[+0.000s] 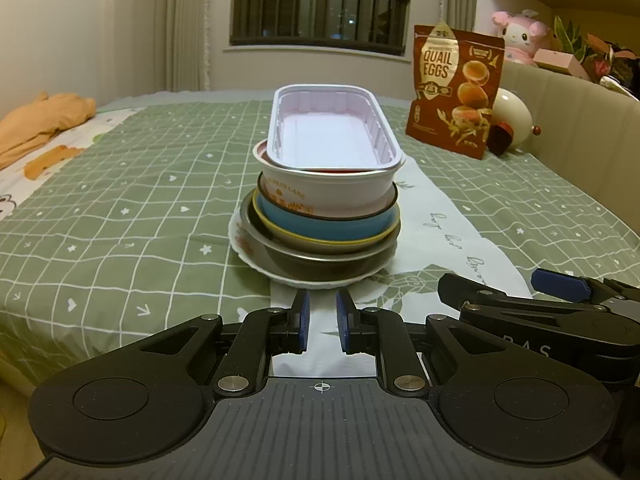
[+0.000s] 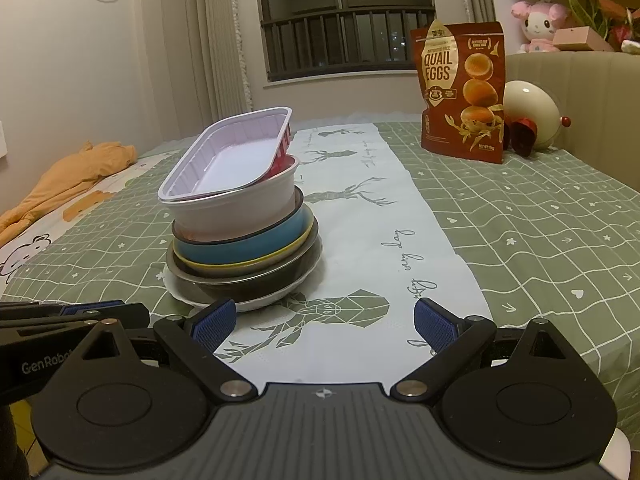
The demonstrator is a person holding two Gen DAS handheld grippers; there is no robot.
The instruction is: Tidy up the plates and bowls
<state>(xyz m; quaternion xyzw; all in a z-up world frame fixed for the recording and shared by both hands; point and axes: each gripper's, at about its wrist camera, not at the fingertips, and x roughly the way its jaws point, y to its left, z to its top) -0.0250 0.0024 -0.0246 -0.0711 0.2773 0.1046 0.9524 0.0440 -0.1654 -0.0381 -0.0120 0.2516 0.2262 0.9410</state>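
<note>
Counting the stack [image 1: 320, 216] on the bed [image 1: 120, 200], we find one white plate [image 1: 240, 246], partly hidden, one steel bowl [image 1: 320, 266], one blue bowl [image 1: 320, 226], one white tub [image 1: 340, 196] and one tilted oblong tray [image 1: 332, 128]. Left tool [image 1: 322, 322] narrow, empty; right tool [image 2: 324, 326] wide, empty.

In the stack, the white plate [image 1: 242, 246] at the bottom shows only its rim, the steel bowl [image 1: 320, 266] covering its middle. The insides of the blue bowl [image 1: 320, 226] and the round white tub [image 1: 340, 192] above it are hidden by what sits in them. Behind the stack, the quail eggs bag [image 1: 454, 88] masks part of the cream egg-shaped toy [image 1: 510, 118]. The bag's small print is unreadable. The orange cloth [image 1: 36, 126], left of the stack, runs off the picture's edge.
</note>
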